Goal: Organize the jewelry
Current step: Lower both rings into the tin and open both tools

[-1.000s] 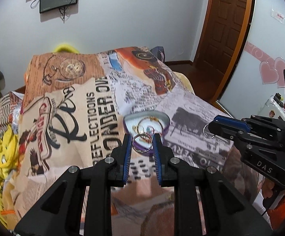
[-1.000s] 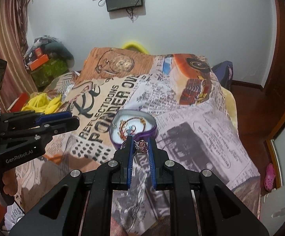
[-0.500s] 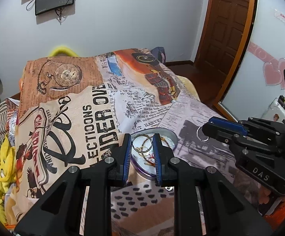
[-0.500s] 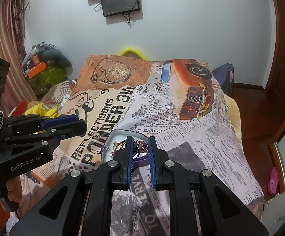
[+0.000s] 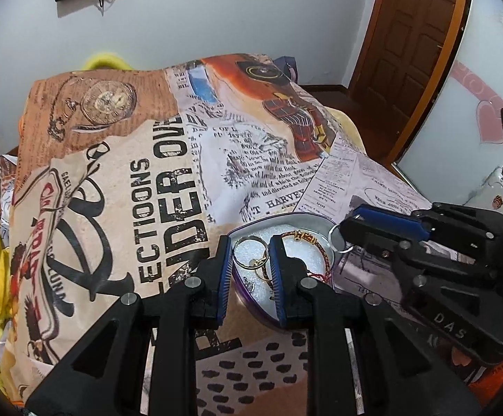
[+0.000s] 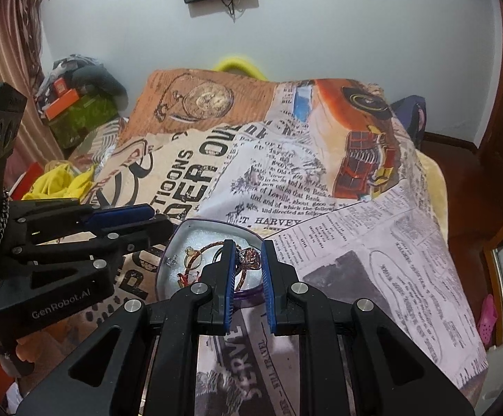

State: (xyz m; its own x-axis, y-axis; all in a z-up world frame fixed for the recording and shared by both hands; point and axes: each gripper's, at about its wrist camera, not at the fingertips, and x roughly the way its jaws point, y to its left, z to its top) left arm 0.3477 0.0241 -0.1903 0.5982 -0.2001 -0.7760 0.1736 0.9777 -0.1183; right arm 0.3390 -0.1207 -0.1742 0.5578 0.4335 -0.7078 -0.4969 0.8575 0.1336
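The left tongs (image 5: 249, 260) reach forward and slightly downward, their blue-padded jaws a narrow gap apart, not pressed together. The right tongs (image 6: 248, 260) point the same way, jaws likewise a little apart. Each pair shows in the other's view: the right tongs (image 5: 350, 230) come in from the right, the left tongs (image 6: 154, 220) from the left, tips near one another, side by side.
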